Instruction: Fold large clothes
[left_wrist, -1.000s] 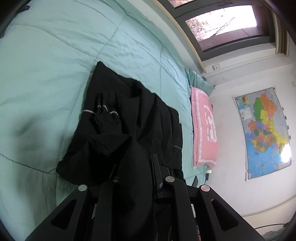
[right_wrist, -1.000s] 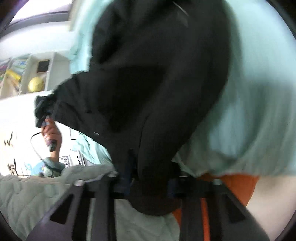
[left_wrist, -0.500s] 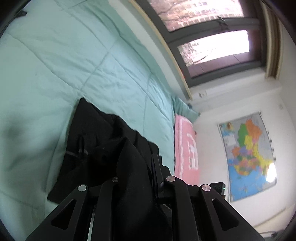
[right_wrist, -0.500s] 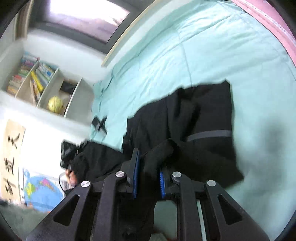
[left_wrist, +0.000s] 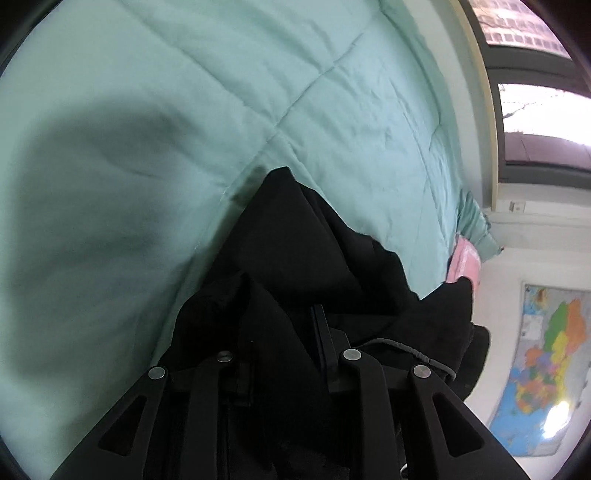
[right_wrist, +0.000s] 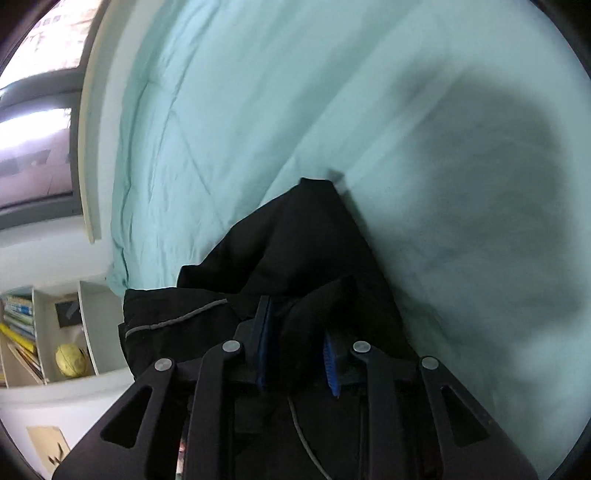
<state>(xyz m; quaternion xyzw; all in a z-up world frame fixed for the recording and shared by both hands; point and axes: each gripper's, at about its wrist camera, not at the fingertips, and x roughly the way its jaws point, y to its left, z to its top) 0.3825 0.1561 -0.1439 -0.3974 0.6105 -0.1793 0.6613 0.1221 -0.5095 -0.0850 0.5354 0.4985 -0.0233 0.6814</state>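
A large black garment (left_wrist: 295, 236) with grey piping lies bunched on a mint-green quilt (left_wrist: 184, 92). My left gripper (left_wrist: 284, 325) is shut on a fold of the black cloth, which drapes over its fingers and hides the left one. In the right wrist view the same garment (right_wrist: 306, 236) runs up to a pointed corner on the quilt (right_wrist: 258, 74). My right gripper (right_wrist: 299, 332) with blue pads is shut on another fold of it. Both grippers are close above the bed.
A pink pillow (left_wrist: 465, 262) lies at the bed's head, under a wall map (left_wrist: 546, 354). A window (left_wrist: 535, 110) runs along the far side of the bed. A white shelf (right_wrist: 55, 332) with books and a yellow ball stands beyond the bed's foot.
Both grippers have come down and forward toward the quilt with the cloth. The garment now lies closer beneath them, and its far corner points away onto the bed.
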